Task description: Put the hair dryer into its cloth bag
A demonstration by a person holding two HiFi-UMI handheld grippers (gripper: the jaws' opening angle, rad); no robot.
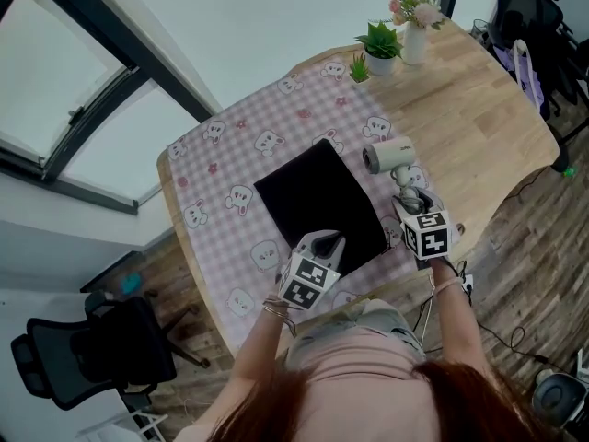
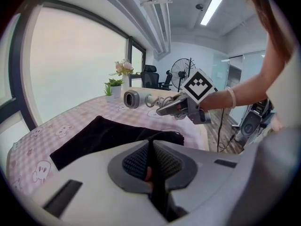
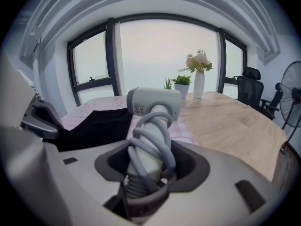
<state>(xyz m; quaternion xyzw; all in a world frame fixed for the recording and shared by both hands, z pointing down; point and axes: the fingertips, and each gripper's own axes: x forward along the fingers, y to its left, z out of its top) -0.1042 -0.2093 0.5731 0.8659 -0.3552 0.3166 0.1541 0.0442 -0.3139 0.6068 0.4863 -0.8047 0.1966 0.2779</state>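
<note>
Wooden table (image 1: 479, 127) filled most of the head view, with a pink checked tablecloth (image 1: 230, 155) printed with little bears spread over its near end. On that cloth lay the black cloth bag (image 1: 317, 201), flat and dark, one short edge turned toward the person. Just beside the bag's right side was the grey hair dryer (image 1: 388, 155), its barrel pointing away across the table and its handle running back to the right gripper (image 1: 409, 201). That gripper's jaws were clamped round the handle, over the loops of the cord (image 3: 155, 135) wound about it. The left gripper (image 1: 324, 244) sat at the bag's near edge with its jaws pressed together, and a thin black strip of the fabric appeared to be pinched between the pads, though the fold was too slim to read with certainty. Judging by this, the step in hand was opening the bag's mouth while the dryer was made ready to go in; nothing of the dryer was inside the bag yet. The next move would call for lifting one layer of the mouth clear of the other, then steering the barrel end into the gap without the cord loops snagging on the hem.
</note>
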